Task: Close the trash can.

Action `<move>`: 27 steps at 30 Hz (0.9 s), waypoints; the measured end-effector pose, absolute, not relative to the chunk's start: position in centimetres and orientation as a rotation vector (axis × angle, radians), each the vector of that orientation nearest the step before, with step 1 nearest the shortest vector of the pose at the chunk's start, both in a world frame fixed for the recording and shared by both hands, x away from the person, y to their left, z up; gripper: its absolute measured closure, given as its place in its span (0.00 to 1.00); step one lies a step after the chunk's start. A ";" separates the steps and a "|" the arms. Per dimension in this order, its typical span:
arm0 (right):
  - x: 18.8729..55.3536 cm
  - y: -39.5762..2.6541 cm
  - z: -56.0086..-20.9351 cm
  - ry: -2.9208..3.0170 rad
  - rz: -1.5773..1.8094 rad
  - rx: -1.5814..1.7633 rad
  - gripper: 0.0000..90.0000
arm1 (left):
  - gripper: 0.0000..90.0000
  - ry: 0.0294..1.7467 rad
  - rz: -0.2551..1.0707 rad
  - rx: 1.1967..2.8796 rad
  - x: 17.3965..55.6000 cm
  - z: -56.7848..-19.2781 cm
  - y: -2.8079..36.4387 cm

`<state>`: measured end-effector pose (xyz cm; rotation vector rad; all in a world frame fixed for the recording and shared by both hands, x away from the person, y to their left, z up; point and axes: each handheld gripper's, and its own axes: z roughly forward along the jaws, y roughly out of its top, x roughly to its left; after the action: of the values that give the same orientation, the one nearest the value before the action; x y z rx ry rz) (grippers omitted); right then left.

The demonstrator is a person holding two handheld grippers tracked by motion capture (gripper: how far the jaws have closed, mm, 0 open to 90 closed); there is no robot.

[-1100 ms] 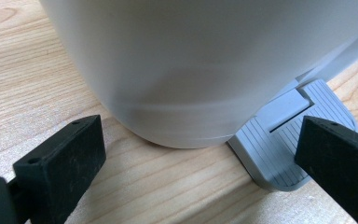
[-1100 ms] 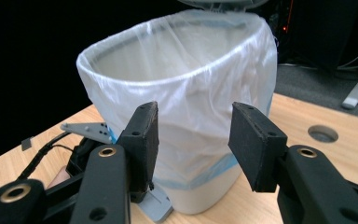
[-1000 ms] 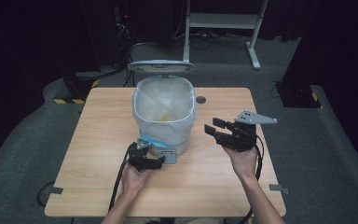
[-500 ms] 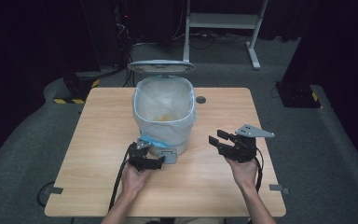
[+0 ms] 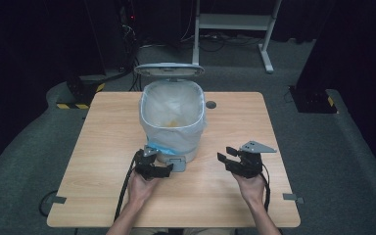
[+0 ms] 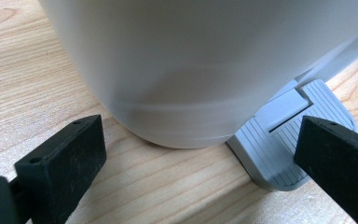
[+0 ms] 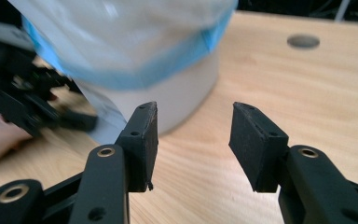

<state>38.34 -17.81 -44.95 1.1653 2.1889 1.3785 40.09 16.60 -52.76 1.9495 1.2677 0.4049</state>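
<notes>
Two grippers at the near side of the pedal bin (image 5: 172, 117), which stands mid-table (image 5: 103, 127), lid up, clear liner inside. Left gripper (image 5: 157, 166) sits right at the bin's base, jaws spread wide with nothing between them; one jaw is over the grey pedal (image 6: 286, 144). Right gripper (image 5: 231, 159) is off to the bin's right, well apart from it, jaws half-spread, empty.

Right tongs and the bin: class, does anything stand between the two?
Nothing visible does. In the right gripper view, bare table lies between the open, empty right tongs and the bin. The high view agrees. The left tongs sit at the pedal, off to the side.
</notes>
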 end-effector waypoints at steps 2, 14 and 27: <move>38.5 -17.7 -45.9 2.199 1.342 1.185 0.57 | 0.03 1.267 0.404 1.949 40.1 -52.8 16.6; 39.2 -16.6 -50.5 2.263 1.084 1.219 0.56 | 0.03 1.264 0.404 1.948 40.1 -52.7 16.7; 39.3 -15.5 -52.3 2.276 0.985 1.195 0.52 | 0.05 1.260 0.391 1.938 40.0 -52.6 16.8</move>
<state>39.32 -15.48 -52.35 1.1954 2.2763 0.9853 40.03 16.79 -52.64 1.9385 1.2595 0.3915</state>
